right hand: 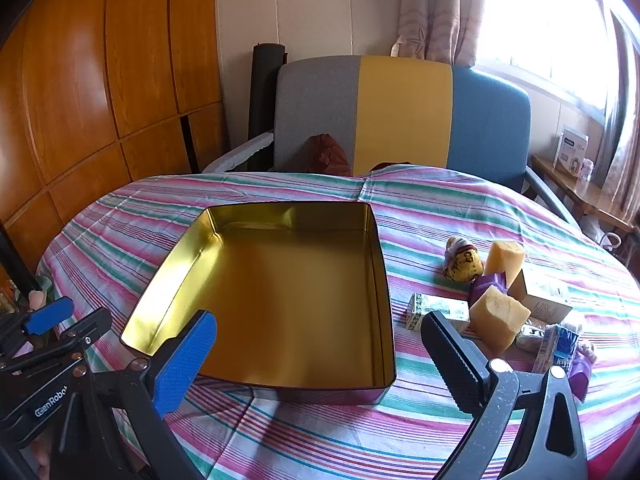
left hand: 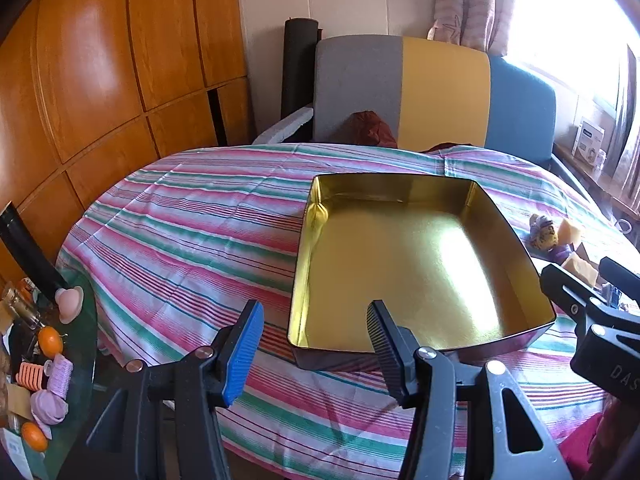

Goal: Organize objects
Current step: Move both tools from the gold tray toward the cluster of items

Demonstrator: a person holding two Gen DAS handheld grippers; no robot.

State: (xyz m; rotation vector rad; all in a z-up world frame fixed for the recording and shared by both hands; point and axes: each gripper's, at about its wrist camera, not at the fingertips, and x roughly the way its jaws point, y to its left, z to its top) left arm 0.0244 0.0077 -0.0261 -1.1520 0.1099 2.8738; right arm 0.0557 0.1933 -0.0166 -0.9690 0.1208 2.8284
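An empty gold-lined tin (right hand: pixel 172 280) stands open on the striped tablecloth (right hand: pixel 420 208). To its right lies a cluster of items: two yellow sponge blocks (right hand: pixel 498 320), a yellow-and-purple wrapped figure (right hand: pixel 462 260), a cardboard box (right hand: pixel 544 296), a small green printed box (right hand: pixel 436 310) and a blue-and-white pack (right hand: pixel 560 346). My right gripper (right hand: pixel 320 364) hovers wide open over the tin's near edge, holding nothing. In the left wrist view my left gripper (left hand: pixel 314 348) is open and empty above the near-left corner of the tin (left hand: pixel 400 260). The sponge blocks (left hand: pixel 578 266) show at the far right.
A grey, yellow and blue chair (right hand: pixel 400 120) stands behind the table. A wooden wardrobe (left hand: pixel 100 80) fills the left. Low on the left, a glass side table (left hand: pixel 86 336) carries oranges (left hand: pixel 50 340), hair rollers and small clutter. A shelf with boxes (right hand: pixel 572 156) runs under the window.
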